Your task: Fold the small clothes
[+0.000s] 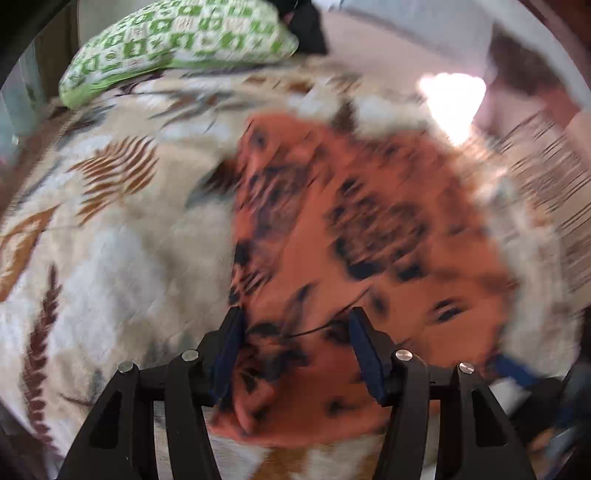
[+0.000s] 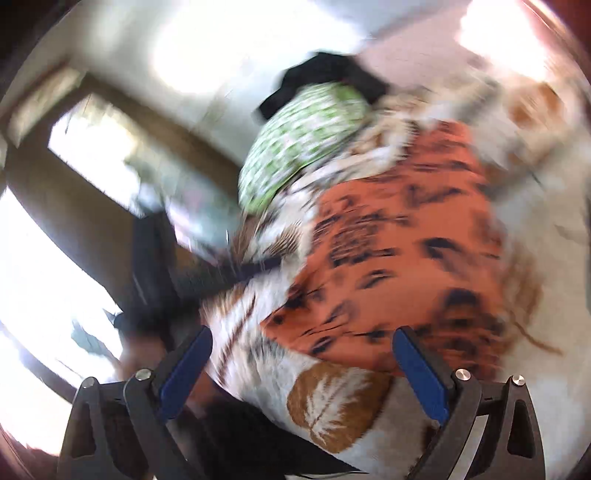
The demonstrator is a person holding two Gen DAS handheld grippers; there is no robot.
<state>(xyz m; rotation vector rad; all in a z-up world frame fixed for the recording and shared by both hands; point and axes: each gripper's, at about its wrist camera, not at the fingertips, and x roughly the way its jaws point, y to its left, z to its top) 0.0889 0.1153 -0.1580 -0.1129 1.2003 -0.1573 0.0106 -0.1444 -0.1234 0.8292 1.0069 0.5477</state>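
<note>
An orange garment with dark markings (image 1: 369, 236) lies spread on a leaf-patterned blanket (image 1: 122, 240). Both views are motion-blurred. My left gripper (image 1: 295, 317) is open, its fingers standing just above the garment's near part with cloth showing between them. The garment also shows in the right wrist view (image 2: 399, 236). My right gripper (image 2: 303, 339) is wide open and empty, hovering over the garment's near edge and the blanket (image 2: 332, 402).
A green-and-white patterned pillow (image 1: 177, 44) lies at the far end of the bed, with a dark cloth (image 1: 306, 26) behind it. The pillow (image 2: 299, 144) and bright windows (image 2: 33, 273) show in the right wrist view. The other gripper (image 1: 517, 373) shows at the lower right.
</note>
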